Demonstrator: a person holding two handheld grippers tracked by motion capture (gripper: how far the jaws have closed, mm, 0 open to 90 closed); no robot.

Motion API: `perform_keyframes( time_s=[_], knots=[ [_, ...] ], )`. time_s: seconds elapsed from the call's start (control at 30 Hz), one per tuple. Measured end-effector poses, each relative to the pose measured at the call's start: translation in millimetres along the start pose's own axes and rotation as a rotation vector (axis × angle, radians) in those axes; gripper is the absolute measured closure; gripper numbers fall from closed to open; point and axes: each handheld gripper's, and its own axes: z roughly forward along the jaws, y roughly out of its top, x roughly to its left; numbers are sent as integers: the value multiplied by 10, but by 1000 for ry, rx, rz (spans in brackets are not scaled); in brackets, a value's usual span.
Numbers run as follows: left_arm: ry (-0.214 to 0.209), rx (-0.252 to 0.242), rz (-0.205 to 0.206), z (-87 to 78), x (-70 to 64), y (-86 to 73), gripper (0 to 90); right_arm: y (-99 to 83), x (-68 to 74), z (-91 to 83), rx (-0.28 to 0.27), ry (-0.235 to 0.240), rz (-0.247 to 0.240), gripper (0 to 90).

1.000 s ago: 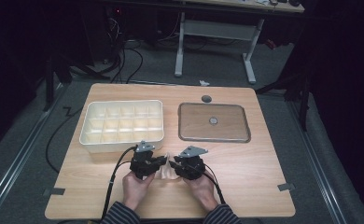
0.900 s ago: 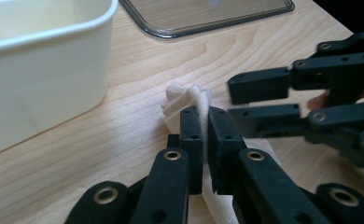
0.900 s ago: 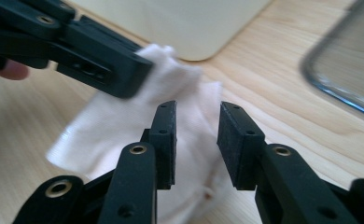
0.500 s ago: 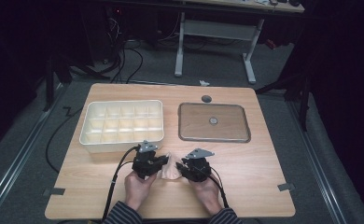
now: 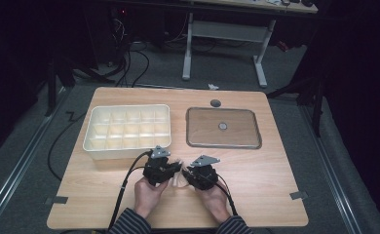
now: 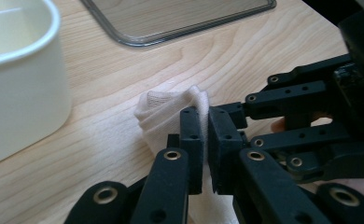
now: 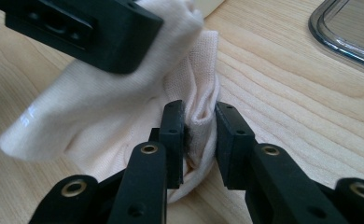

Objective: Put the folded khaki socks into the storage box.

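Observation:
A small cream-white sock lies bunched on the wooden table near the front edge, between both grippers. My left gripper is shut on a fold of the sock, its jaws nearly touching. My right gripper pinches another bunched part of the sock, with cloth filling the gap between its jaws. In the high view the left gripper and right gripper face each other, almost touching, each held in a hand.
A white divided tray stands at the back left, close to the left gripper. A clear flat lid lies at the back right. A small dark disc sits near the far edge.
Both hands have drawn slightly toward the table's front edge with the sock held between them. The grippers have stayed shut on it.

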Motion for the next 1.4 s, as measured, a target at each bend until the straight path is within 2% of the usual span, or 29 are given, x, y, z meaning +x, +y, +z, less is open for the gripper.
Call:
perform_keyframes(
  time_s=[0.2, 0.33, 0.5, 0.73, 0.83, 1.0, 1.17, 1.27, 1.4],
  knots=[
    [-17, 0, 4, 39, 8, 37, 857, 8, -12, 23, -4, 16, -1, 744],
    [-12, 3, 2, 38, 45, 38, 857, 20, -17, 54, -14, 33, -1, 745],
    [-6, 0, 2, 30, 83, 40, 857, 87, 14, 98, 8, 39, -23, 746],
    [-22, -4, -7, 70, 139, 39, 856, 100, -12, 136, -4, 68, -22, 744],
    [-12, 2, -11, 94, 145, 37, 857, 98, -19, 130, -3, 70, -15, 727],
    [-4, 12, -13, 118, 159, 32, 857, 84, -28, 73, 0, 58, -7, 673],
    [7, 22, -6, 139, 161, 25, 857, 54, -34, -23, -13, 42, -6, 665],
    [10, 30, -7, 165, 165, 19, 856, 6, -14, -188, -50, 39, -16, 666],
    [12, 32, -9, 200, 158, 14, 856, -26, 45, -318, -79, 50, -31, 666]
  ],
)
